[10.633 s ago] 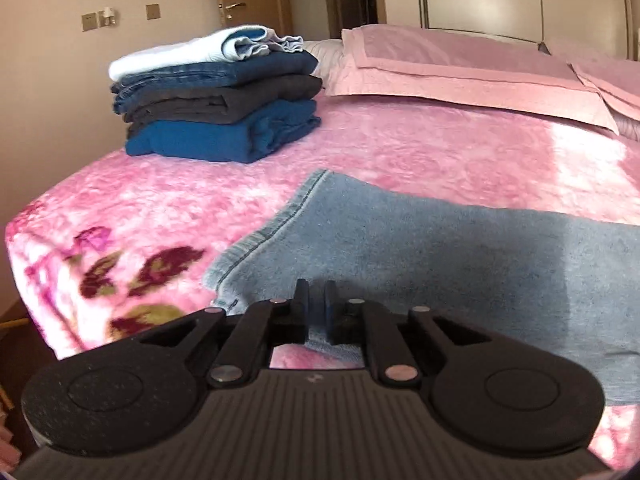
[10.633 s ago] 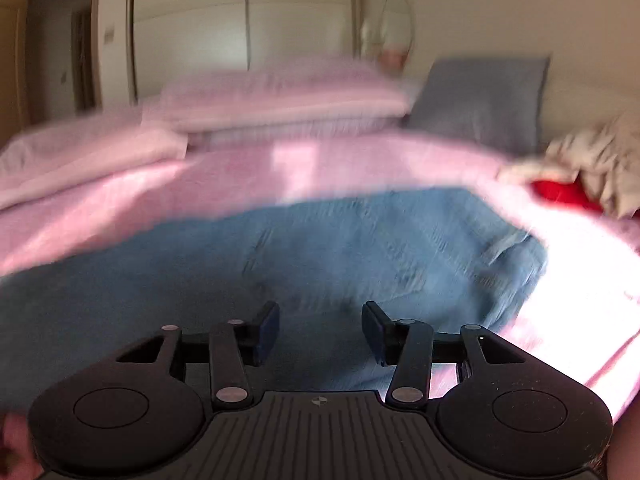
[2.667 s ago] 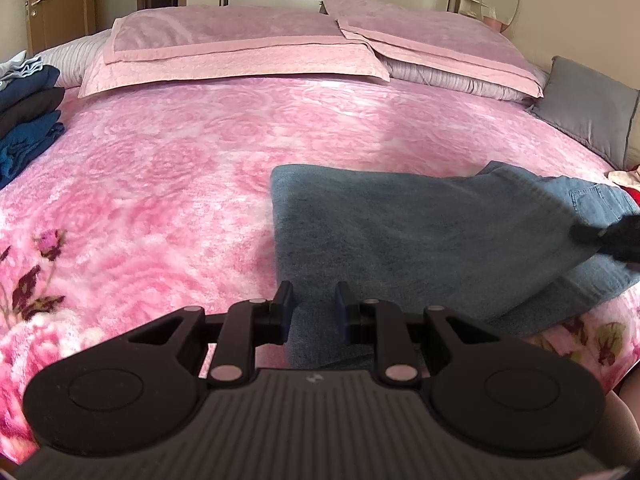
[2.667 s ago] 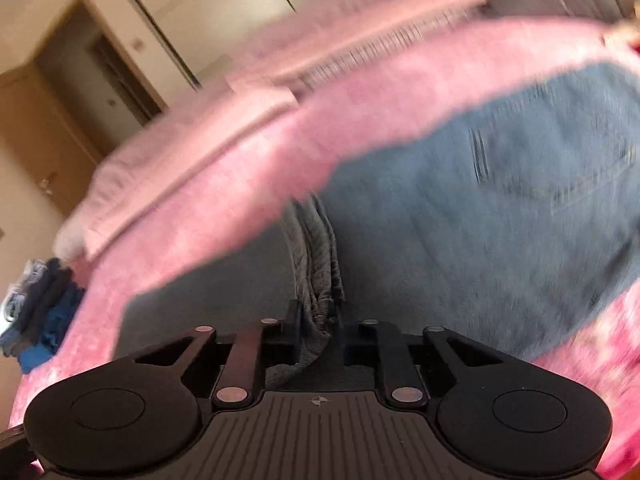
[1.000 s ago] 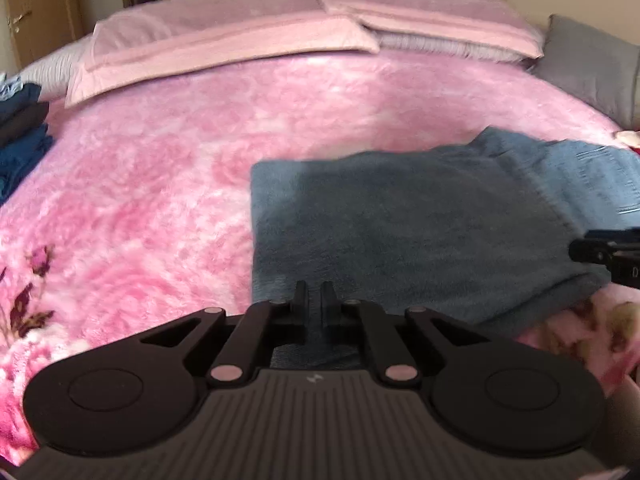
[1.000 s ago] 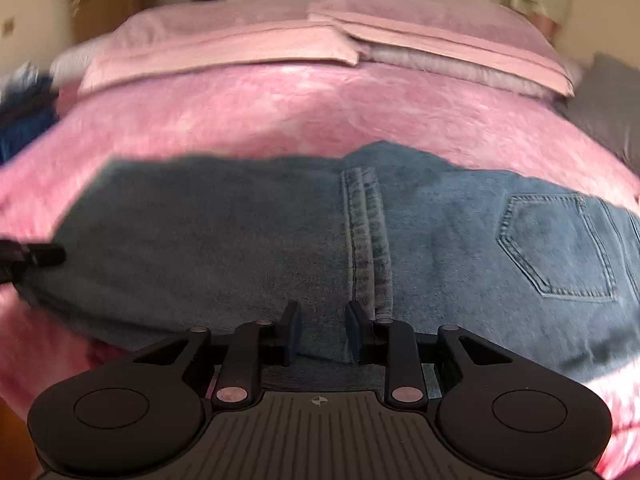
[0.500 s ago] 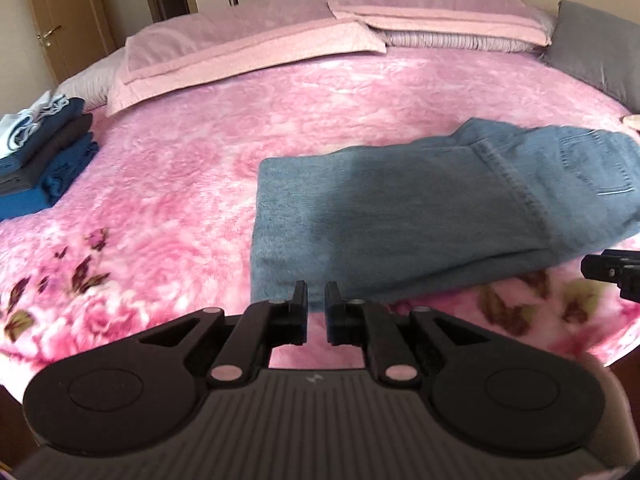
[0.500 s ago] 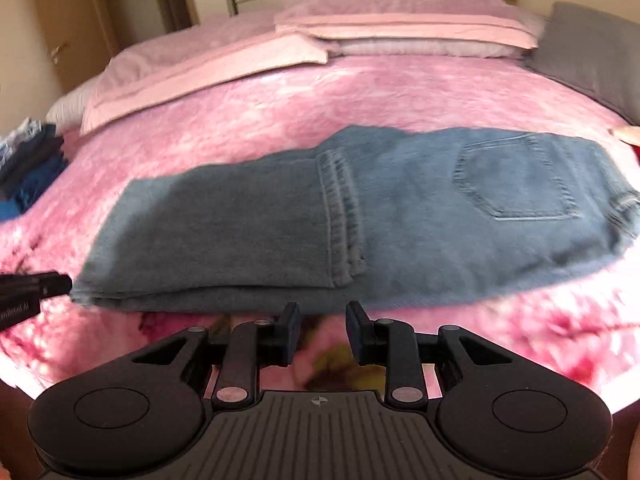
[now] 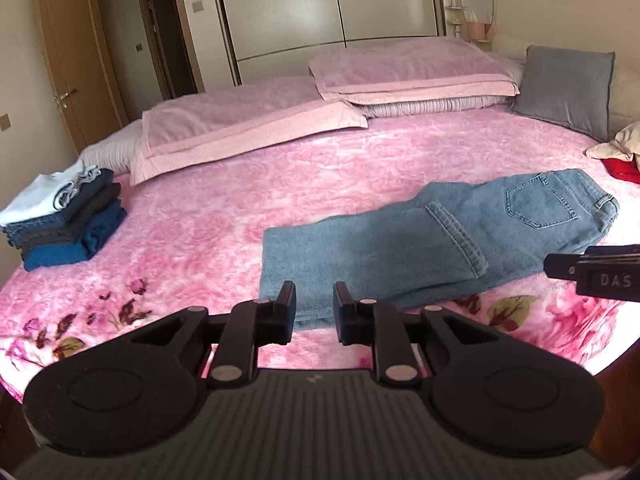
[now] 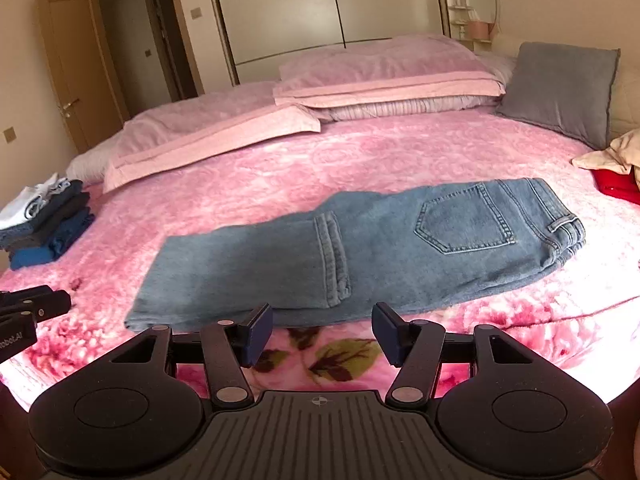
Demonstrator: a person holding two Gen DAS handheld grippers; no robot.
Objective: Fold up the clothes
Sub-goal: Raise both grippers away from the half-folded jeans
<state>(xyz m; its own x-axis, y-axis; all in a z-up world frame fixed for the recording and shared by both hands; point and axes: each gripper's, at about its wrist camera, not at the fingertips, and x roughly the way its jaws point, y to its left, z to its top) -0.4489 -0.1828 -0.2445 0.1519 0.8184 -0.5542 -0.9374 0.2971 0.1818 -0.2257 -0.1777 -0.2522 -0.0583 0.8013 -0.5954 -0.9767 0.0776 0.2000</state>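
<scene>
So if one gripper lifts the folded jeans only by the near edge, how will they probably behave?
The jeans are probably floppy: they lie flat and follow the soft pink blanket, so the far part would likely hang down. The folded-back leg with its hem rests loose on top, so it may slide open. Thick layered denim is likely rather heavy for a single pinch.

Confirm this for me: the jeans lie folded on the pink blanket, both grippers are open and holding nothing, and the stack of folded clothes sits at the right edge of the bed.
One detail is wrong. The stack of folded clothes sits at the left edge of the bed, as the left wrist view shows. The rest holds: the jeans lie folded on the pink blanket, and the left gripper and right gripper are open and holding nothing.
</scene>
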